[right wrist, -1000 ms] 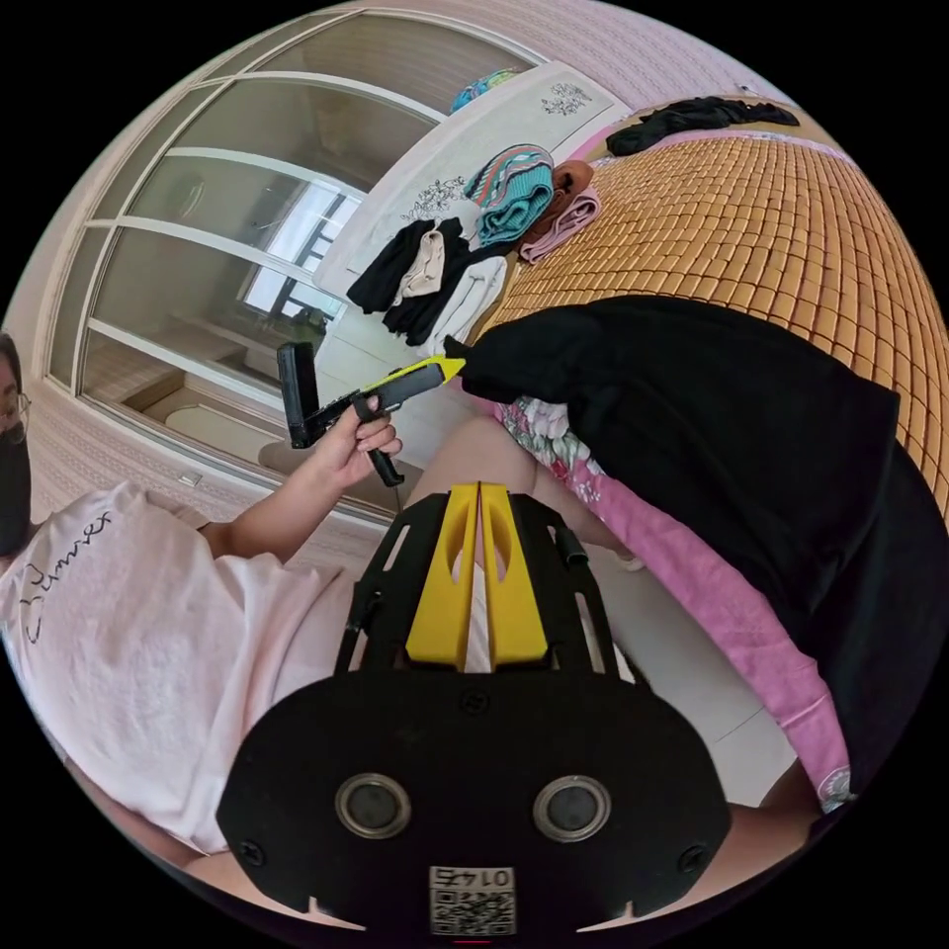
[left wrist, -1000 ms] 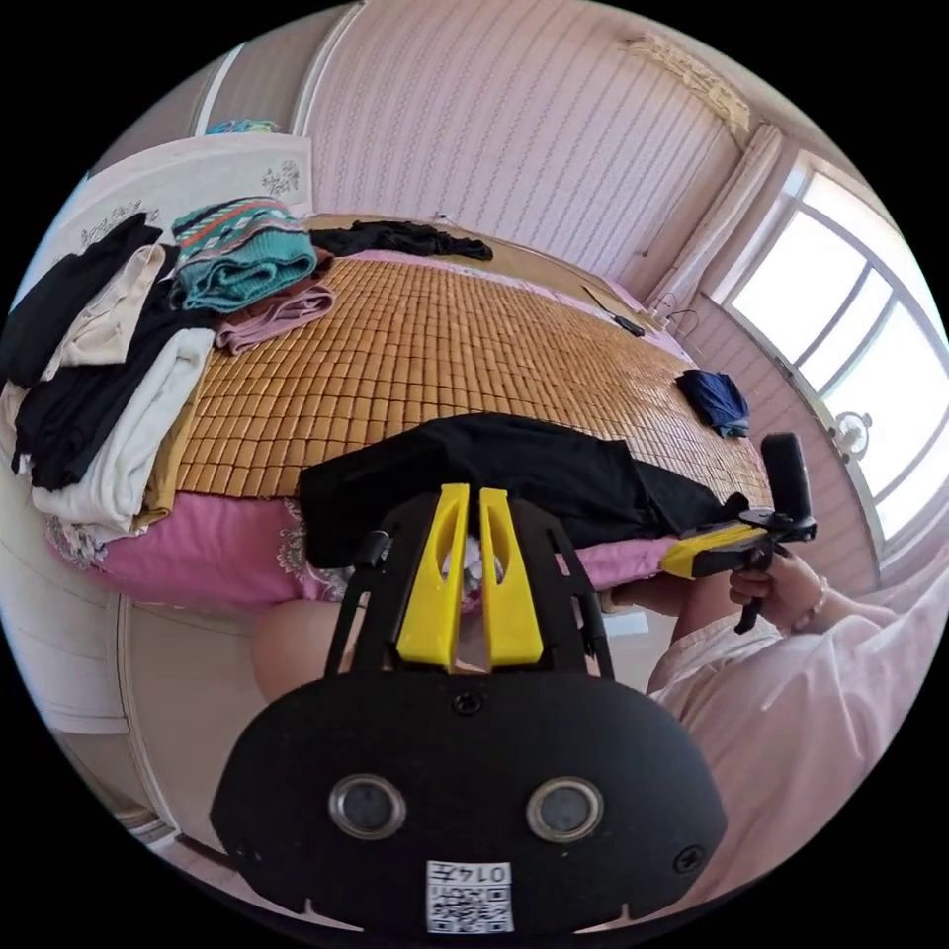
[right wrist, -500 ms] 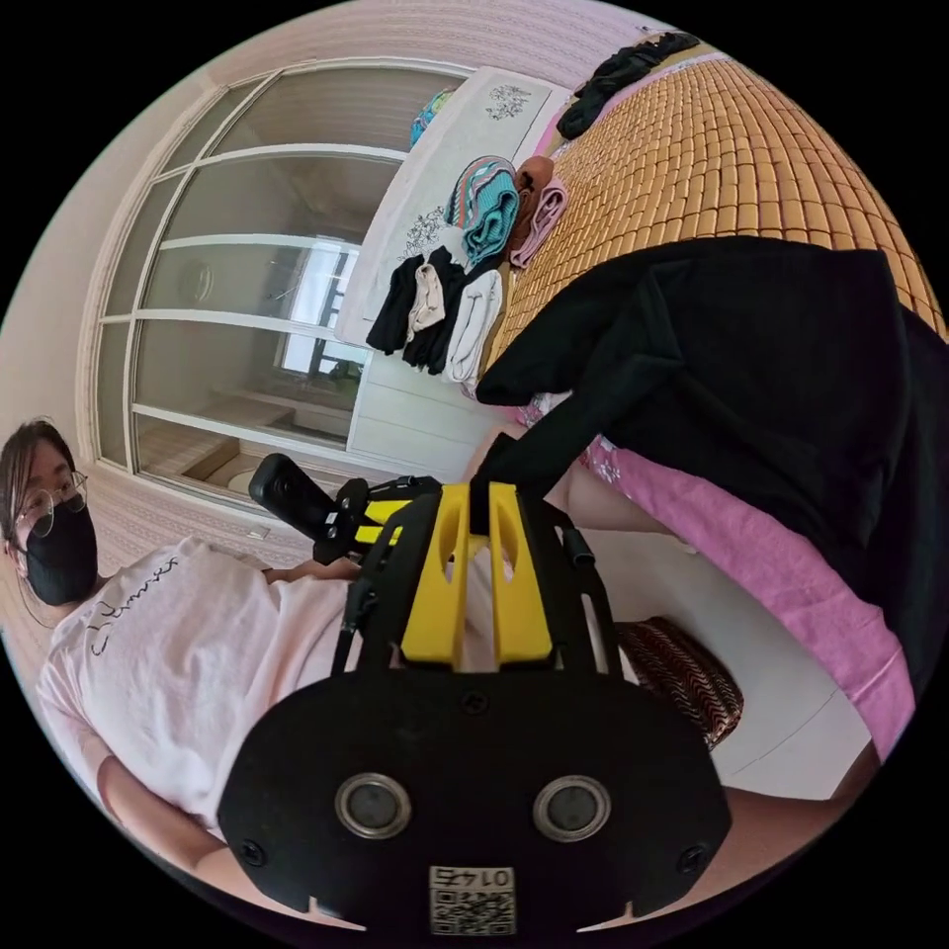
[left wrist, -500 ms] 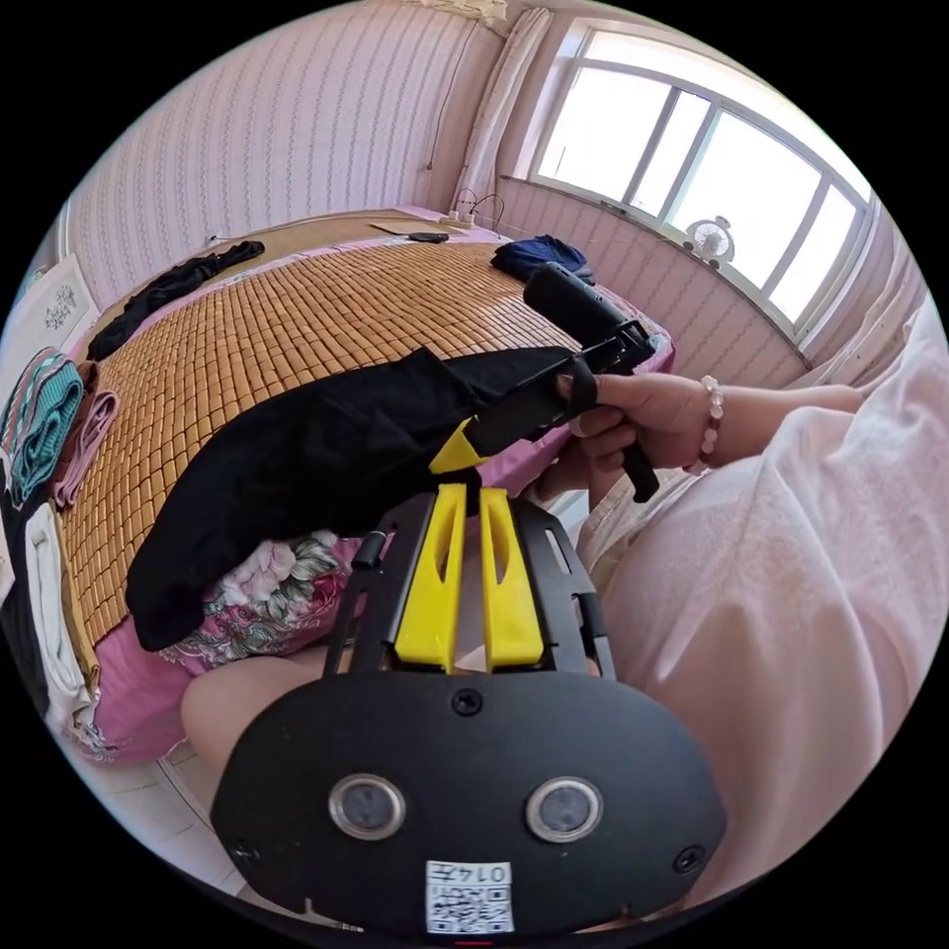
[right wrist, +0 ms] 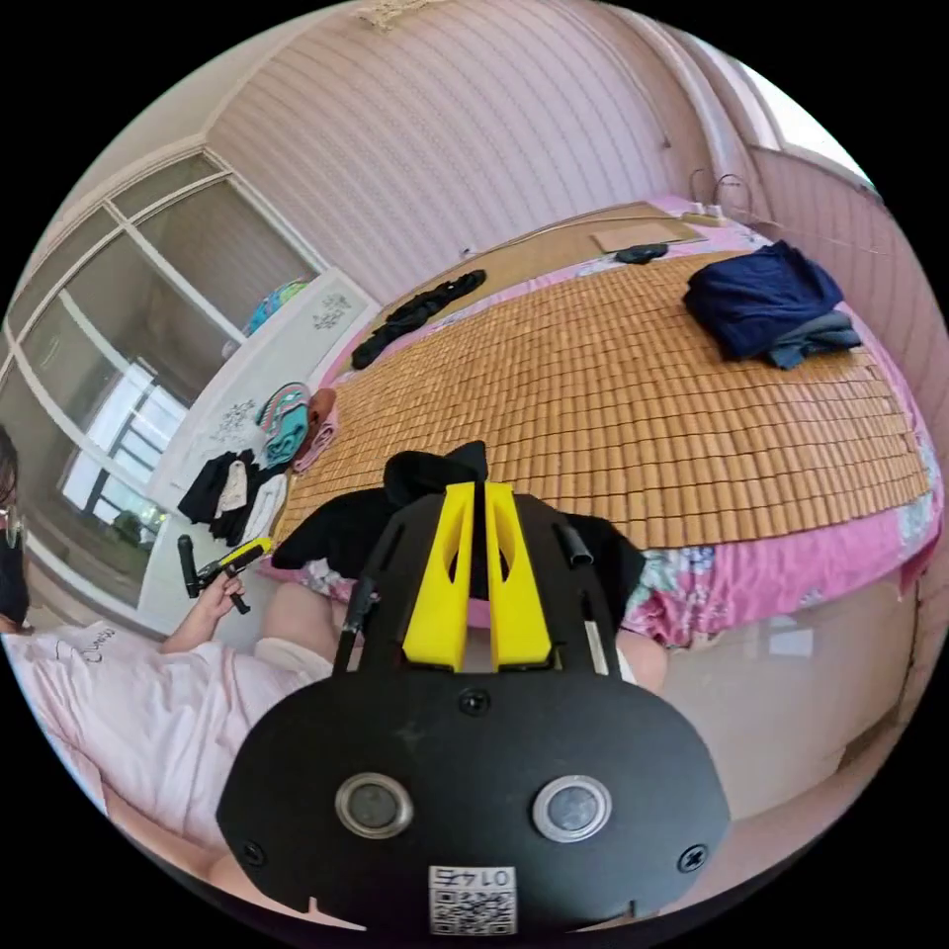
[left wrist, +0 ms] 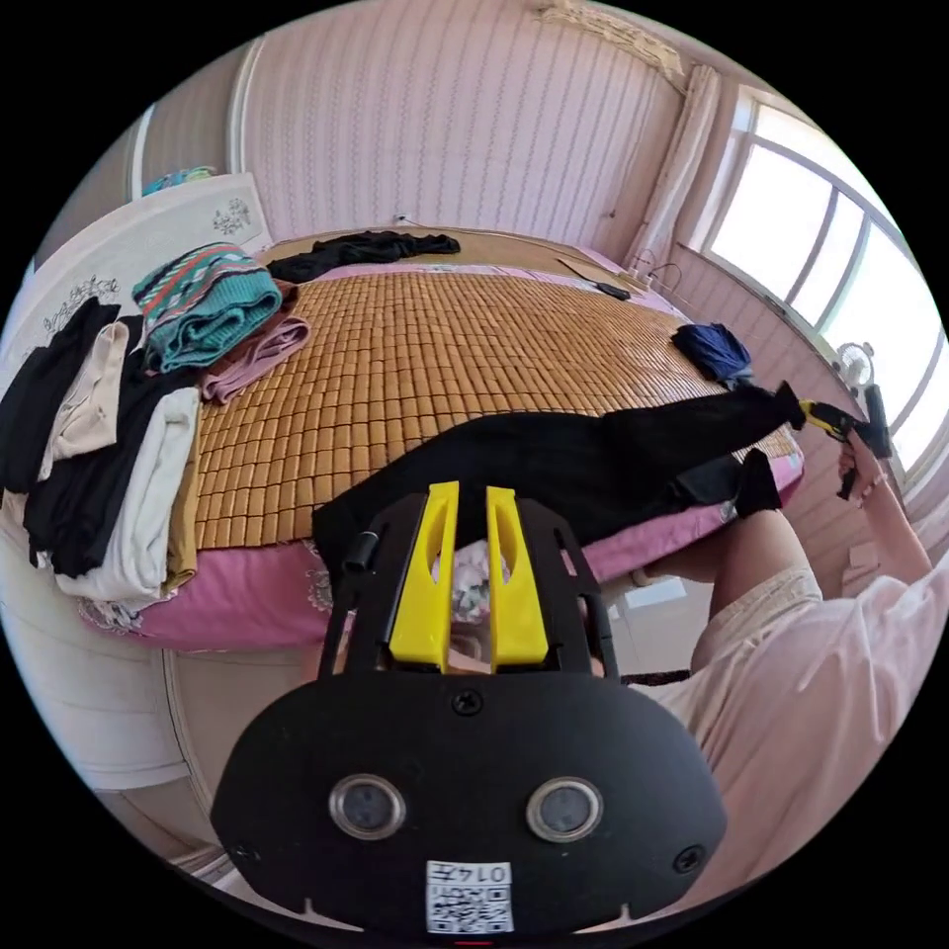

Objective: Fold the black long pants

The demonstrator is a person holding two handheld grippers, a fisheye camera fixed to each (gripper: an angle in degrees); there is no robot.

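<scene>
1. Black long pants (left wrist: 554,465): one pair, stretched along the near edge of the bed (left wrist: 415,346), just ahead of my left hand-held gripper (left wrist: 467,494) and running off to its right, partly hanging over the pink side.
2. Right hand-held gripper (right wrist: 476,489): jaws pressed together with black cloth pinched between them at the tips. From the left gripper view it sits far off to the right, drawing one end of the pants taut.
3. Left hand-held gripper: jaws a little apart, nothing between them, hovering just short of the other end of the pants.
4. Handling, my read: soft, light, limp fabric. It sags wherever unsupported and may slide on the smooth bamboo mat (left wrist: 395,366). I would take it at hems or waistband corners, where doubled seams give the jaws something to bite, keeping it taut between both grips.
5. Counts: two hand-held grippers; one heap of clothes (left wrist: 109,415) far left of the left gripper; one dark blue garment (right wrist: 766,301) ahead-right of the right gripper; one black garment (left wrist: 361,252) at the far side.
</scene>
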